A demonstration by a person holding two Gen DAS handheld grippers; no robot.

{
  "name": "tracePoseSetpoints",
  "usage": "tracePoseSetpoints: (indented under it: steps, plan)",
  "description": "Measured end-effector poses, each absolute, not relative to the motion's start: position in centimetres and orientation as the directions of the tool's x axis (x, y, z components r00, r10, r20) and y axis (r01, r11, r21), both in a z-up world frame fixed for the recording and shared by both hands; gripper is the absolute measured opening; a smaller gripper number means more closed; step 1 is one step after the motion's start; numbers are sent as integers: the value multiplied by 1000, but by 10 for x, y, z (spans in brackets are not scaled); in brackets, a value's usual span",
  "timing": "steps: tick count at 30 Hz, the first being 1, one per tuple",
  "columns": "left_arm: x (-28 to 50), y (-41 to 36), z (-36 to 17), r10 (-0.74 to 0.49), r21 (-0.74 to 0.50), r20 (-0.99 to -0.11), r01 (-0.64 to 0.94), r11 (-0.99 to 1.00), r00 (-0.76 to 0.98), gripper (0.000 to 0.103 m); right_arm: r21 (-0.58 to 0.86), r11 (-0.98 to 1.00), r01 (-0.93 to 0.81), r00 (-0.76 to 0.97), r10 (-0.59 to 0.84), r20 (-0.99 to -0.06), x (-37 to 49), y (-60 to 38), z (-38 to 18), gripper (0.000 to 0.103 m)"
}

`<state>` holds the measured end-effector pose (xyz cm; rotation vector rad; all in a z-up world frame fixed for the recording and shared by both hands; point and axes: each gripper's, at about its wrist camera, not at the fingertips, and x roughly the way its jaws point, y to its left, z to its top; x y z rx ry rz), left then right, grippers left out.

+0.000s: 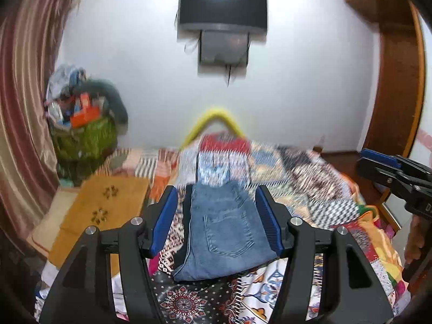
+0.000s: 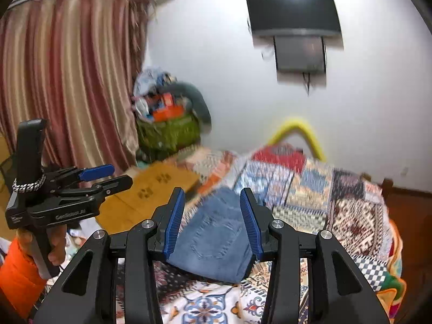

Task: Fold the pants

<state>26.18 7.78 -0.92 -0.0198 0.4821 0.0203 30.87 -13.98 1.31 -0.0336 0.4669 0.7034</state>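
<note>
Folded jeans (image 1: 224, 229) lay flat, back pocket up, on a patchwork bedspread (image 1: 310, 189). The left gripper (image 1: 217, 218) was held above them with its blue pads (image 1: 164, 221) spread wide and nothing between them. The right gripper (image 2: 213, 221) was likewise wide open and empty, its pads (image 2: 251, 224) on either side of the jeans (image 2: 216, 240) in its own view. A wall television (image 1: 224, 8), a striped curtain (image 2: 70, 81) and a full green basket (image 1: 83, 137) stood behind.

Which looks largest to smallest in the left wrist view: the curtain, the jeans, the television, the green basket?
1. striped curtain
2. folded jeans, though nearness enlarges them
3. television and green basket look alike; unsure.
</note>
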Motion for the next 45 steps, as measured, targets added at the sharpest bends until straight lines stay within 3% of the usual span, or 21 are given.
tracePoseSetpoints:
  steps: [10, 12, 14, 16, 18, 23, 45]
  plan:
    - [142, 50, 23, 45, -9, -266, -49, 999, 963, 63, 98, 737, -668, 701, 668, -248, 207, -166, 44, 39]
    - [121, 45, 22, 62, -3, -226, -64, 998, 972, 72, 109, 730, -674, 698, 679, -228, 194, -169, 43, 43]
    - [108, 42, 21, 65, -9, -204, -68, 998, 977, 77, 116, 735, -669, 707, 676, -206, 185, -173, 40, 58]
    - [98, 41, 21, 56, -15, -190, -60, 998, 980, 86, 119, 748, -653, 724, 663, -189, 176, -175, 37, 66]
    - [88, 41, 22, 73, -17, -172, -77, 997, 982, 101, 105, 767, -633, 745, 640, -188, 172, -174, 33, 74]
    - [80, 39, 22, 76, -14, -160, -80, 997, 984, 103, 59, 813, -579, 796, 579, -177, 158, -170, 32, 103]
    - [84, 27, 12, 65, 10, -184, -64, 998, 981, 103, 72, 834, -548, 809, 550, -208, 155, -179, 22, 103]
